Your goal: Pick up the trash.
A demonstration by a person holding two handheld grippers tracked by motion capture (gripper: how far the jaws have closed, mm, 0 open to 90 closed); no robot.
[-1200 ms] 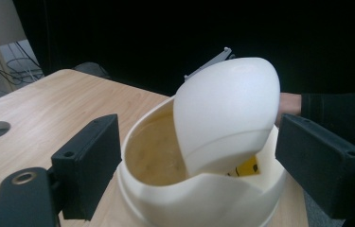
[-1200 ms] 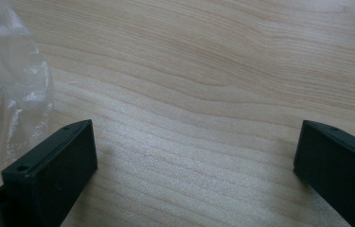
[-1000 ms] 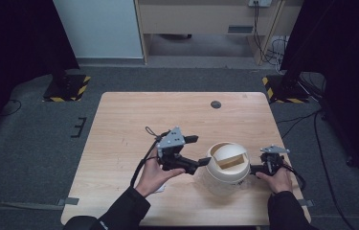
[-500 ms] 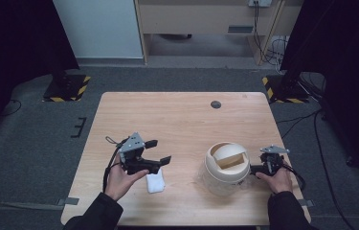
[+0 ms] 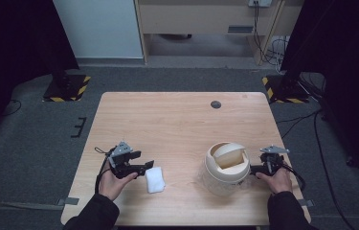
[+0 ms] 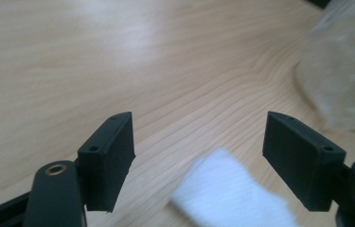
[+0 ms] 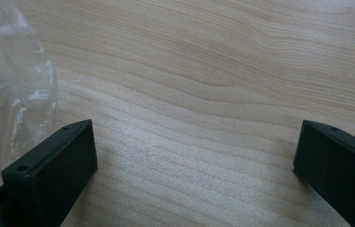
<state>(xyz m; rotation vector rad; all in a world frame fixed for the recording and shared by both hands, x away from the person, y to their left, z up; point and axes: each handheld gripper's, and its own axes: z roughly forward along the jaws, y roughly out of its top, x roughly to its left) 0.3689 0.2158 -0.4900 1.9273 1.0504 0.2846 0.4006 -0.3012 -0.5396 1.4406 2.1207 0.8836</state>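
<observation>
My left gripper, jaws wide and just closing, has the white tissue wad lying between them, untouched; right gripper wide, empty.

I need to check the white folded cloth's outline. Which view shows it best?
The high view: the whole white folded cloth lies on the table beside the left tongs. The left gripper view catches a blurred part, cut off; the right gripper view faces bare wood.
</observation>
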